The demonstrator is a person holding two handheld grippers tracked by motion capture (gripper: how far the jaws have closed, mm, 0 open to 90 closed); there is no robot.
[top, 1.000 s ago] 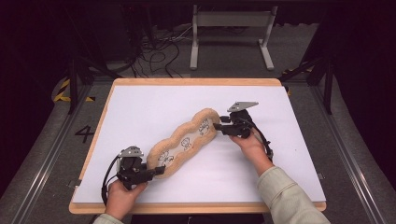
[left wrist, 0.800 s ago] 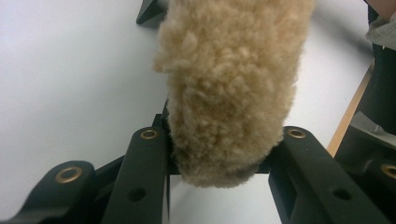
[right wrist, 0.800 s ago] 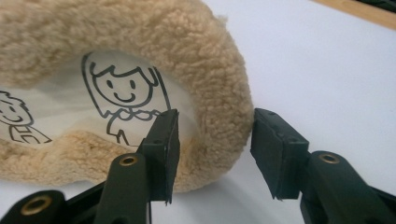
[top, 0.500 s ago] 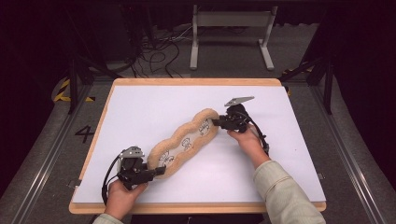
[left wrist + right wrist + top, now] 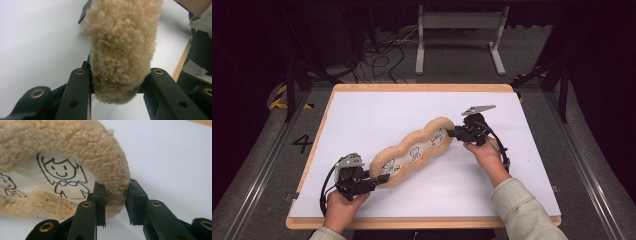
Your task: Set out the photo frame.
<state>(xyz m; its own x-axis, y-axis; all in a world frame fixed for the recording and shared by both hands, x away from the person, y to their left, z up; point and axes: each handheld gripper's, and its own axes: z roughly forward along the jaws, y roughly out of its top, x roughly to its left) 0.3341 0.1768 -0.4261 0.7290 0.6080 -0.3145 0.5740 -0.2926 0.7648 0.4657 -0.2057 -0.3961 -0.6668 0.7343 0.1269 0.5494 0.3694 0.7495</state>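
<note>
Fleecy tan pouch [image 5: 412, 152] lies slantwise mid-tabletop [image 5: 362, 110], from 7 to 1 o'clock. Left hand-held gripper [image 5: 379, 178] pinches its near end; right hand-held gripper [image 5: 452, 133], jaws just closing, clamps the far rim, probably to stretch it flat.

Digit "4" [image 5: 302, 143] marked on the grey floor left of the table

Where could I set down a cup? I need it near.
Free: the white board behind the fleece pad, and its front right corner. Crowded: the diagonal where the left gripper and right gripper pinch the pad's ends.
</note>
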